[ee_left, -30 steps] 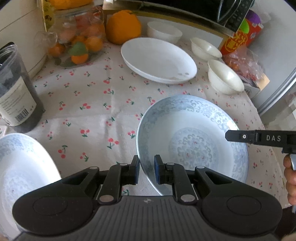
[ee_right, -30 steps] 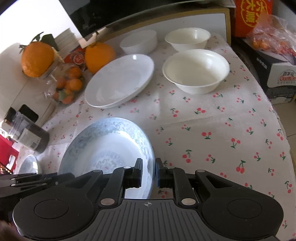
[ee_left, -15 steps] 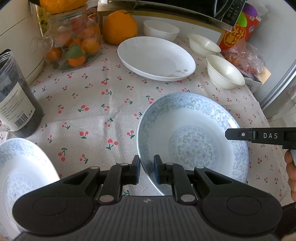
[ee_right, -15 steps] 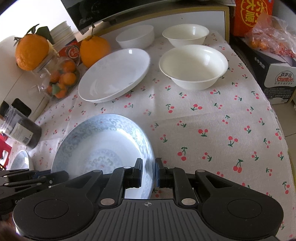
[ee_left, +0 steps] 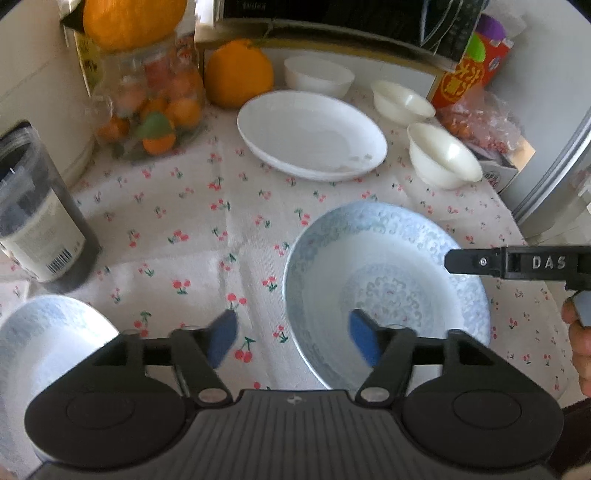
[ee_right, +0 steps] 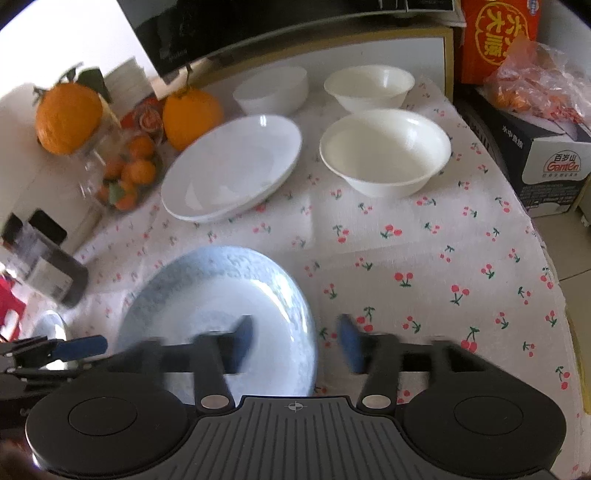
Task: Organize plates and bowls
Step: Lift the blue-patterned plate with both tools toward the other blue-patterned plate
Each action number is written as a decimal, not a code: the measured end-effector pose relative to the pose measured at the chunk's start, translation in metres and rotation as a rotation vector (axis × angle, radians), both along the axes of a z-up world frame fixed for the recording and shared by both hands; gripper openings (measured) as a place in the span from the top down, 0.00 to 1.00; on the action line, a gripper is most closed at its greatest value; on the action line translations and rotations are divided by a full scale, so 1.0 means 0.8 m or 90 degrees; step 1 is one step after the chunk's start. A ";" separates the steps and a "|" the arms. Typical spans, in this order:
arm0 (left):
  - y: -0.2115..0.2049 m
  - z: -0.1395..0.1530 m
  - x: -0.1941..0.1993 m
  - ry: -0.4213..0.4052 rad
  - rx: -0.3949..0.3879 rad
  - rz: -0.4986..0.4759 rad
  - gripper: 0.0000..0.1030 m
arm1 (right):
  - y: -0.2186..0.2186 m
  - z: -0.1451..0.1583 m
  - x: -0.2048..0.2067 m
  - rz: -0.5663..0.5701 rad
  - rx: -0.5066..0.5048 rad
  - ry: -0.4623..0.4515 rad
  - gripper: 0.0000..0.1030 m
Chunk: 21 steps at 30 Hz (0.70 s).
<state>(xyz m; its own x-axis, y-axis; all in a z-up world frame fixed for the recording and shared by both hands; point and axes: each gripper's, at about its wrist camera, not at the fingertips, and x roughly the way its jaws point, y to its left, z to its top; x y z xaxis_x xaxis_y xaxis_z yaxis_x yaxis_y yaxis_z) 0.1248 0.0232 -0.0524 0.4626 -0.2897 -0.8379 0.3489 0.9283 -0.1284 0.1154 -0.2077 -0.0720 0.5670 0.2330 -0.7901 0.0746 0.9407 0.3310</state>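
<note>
A blue-patterned plate (ee_left: 384, 280) lies flat on the cherry-print tablecloth; it also shows in the right wrist view (ee_right: 221, 302). My left gripper (ee_left: 291, 343) is open, its jaws straddling the plate's near-left rim. My right gripper (ee_right: 293, 338) is open, its jaws straddling the plate's right rim; it shows in the left wrist view (ee_left: 480, 262). A second blue plate (ee_left: 44, 339) lies at the left. A white plate (ee_left: 310, 134) and three white bowls (ee_left: 443, 155) (ee_left: 400, 99) (ee_left: 317, 75) sit farther back.
A glass jar of small oranges (ee_left: 147, 99), a large orange (ee_left: 238, 72) and a dark canister (ee_left: 33, 214) stand at the left. A red box (ee_right: 498, 33), a bag of fruit and a carton (ee_right: 546, 162) crowd the right. The table edge (ee_right: 554, 280) curves at the right.
Both grippers were shut on the blue plate's rims; both have opened. The plate has come down onto the cloth, and both views have pulled back slightly.
</note>
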 end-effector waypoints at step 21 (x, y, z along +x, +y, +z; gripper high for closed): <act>0.113 0.011 -0.019 -0.109 0.095 0.030 0.01 | 0.109 0.045 -0.033 0.035 0.016 -0.063 0.06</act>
<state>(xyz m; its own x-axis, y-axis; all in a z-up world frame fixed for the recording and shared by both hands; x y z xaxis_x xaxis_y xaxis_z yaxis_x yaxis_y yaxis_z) 0.1099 0.1139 -0.0440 0.6119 -0.1439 -0.7777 0.3102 0.9482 0.0686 0.0894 -0.1201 -0.0358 0.6282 0.2855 -0.7238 -0.0116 0.9336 0.3581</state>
